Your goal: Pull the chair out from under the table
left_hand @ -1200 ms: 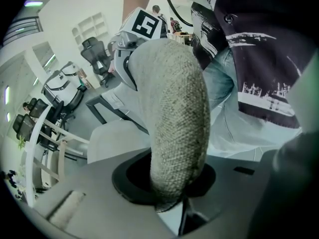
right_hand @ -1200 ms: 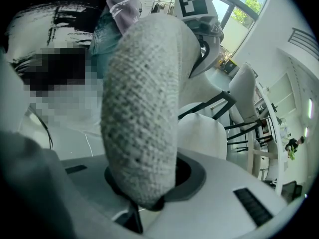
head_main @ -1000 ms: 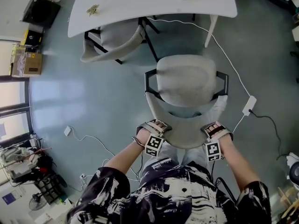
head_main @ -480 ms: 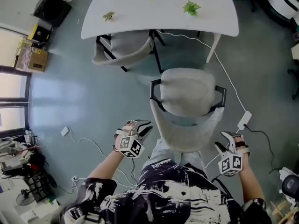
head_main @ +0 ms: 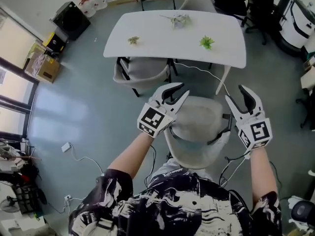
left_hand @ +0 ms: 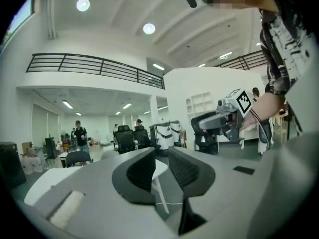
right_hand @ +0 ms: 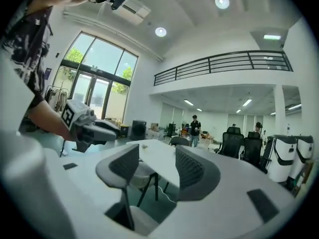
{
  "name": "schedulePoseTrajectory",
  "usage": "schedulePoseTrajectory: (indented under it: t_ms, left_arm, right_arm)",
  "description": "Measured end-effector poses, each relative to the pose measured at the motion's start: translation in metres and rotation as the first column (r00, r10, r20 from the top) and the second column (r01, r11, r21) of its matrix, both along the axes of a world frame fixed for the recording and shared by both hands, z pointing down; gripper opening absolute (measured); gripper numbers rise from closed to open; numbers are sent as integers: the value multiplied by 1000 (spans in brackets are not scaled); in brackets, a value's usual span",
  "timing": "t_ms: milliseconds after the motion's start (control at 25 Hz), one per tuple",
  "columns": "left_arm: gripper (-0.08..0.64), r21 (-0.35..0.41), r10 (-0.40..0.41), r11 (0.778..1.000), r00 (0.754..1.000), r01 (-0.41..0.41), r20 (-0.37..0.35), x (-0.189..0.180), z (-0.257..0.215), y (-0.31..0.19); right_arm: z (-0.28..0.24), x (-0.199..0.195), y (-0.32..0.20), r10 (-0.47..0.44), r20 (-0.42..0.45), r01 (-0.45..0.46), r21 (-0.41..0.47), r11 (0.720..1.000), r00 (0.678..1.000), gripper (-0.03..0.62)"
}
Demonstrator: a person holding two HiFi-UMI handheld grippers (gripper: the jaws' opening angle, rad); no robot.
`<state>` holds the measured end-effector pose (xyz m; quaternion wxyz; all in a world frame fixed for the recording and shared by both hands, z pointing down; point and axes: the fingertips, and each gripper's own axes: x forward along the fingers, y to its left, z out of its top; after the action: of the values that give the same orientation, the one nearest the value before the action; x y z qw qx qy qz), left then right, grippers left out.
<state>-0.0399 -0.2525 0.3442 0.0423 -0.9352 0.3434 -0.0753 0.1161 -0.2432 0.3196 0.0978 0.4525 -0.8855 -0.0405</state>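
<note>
No legible text, only square coded markers on left tongs [head_main: 183,89], right tongs [head_main: 236,94]

- left gripper [head_main: 178,90]: held up, pointing forward; jaws narrowly apart, closing, empty.
- right gripper [head_main: 237,96]: held up alongside; jaws wider apart (also closing), empty.
- forearms [head_main: 129,154]: bare, extended forward, well apart.

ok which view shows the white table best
The head view: it looks down on the whole table, with the small plants on top. The right gripper view shows its top low and nearly edge-on. The left gripper view shows only a sliver.
</note>
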Motion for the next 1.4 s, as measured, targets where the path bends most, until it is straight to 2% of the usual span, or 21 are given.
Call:
schedulePoseTrajectory:
  t_ms: [120, 280, 400, 600, 920, 1400]
  left_arm:
    - [69, -4, 1, 1000, 998, -1, -55, 17, -24, -20]
    - [42, 15, 1, 1000, 997, 0, -76, 37, -40, -27]
    - [9, 29, 14, 1000, 994, -11, -106, 48, -51, -24]
    - [5, 34, -11, 999, 997, 14, -72, 57, -54, -28]
    - [3, 43, -49, 998, 990, 55, -134, 49, -61, -26]
    - [3, 45, -65, 996, 989, 72, -135, 39, -66, -29]
  right_arm:
    - [-17, -6, -21, 53, 42, -53, 15, 998, 998, 192]
    - [-27, -3, -26, 140, 81, -143, 36, 989, 987, 60]
    - [-37, -3, -21, 160, 131, -168, 54, 984, 978, 8]
    - [-54, -7, -19, 153, 170, -166, 66, 984, 974, 2]
    - [-44, -8, -21, 164, 145, -171, 36, 985, 976, 2]
    - [-30, -4, -28, 179, 135, -179, -9, 984, 975, 1]
